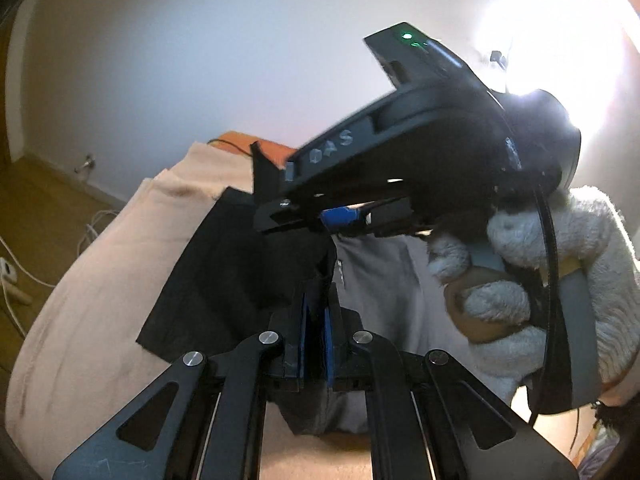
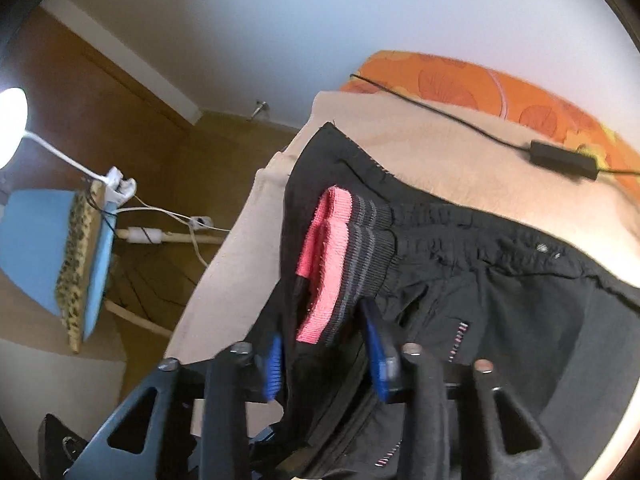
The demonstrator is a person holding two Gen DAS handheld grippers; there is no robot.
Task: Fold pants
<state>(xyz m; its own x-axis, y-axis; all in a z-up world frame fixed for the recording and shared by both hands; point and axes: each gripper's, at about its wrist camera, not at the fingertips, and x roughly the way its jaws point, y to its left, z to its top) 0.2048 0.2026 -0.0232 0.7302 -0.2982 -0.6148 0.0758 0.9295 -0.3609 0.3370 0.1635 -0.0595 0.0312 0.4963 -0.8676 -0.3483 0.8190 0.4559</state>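
The black pants (image 2: 500, 280) lie on a beige blanket (image 2: 440, 148), with their pink and grey ribbed cuffs (image 2: 332, 260) bunched up. My right gripper (image 2: 326, 356) is shut on the cuffs and black cloth between its blue pads (image 2: 274, 368). In the left wrist view my left gripper (image 1: 316, 320) is shut on a fold of the black pants (image 1: 240, 272), lifted above the blanket (image 1: 100, 300). The right gripper (image 1: 340, 216) shows there just above and beyond, held by a hand in a fluffy white glove (image 1: 560, 280).
A black power adapter (image 2: 560, 160) with its cable lies on the blanket near an orange patterned mattress (image 2: 500, 88). To the left are the wooden floor (image 2: 160, 280), white cables, a lamp (image 2: 12, 128) and a blue stool (image 2: 40, 248). A white wall stands behind.
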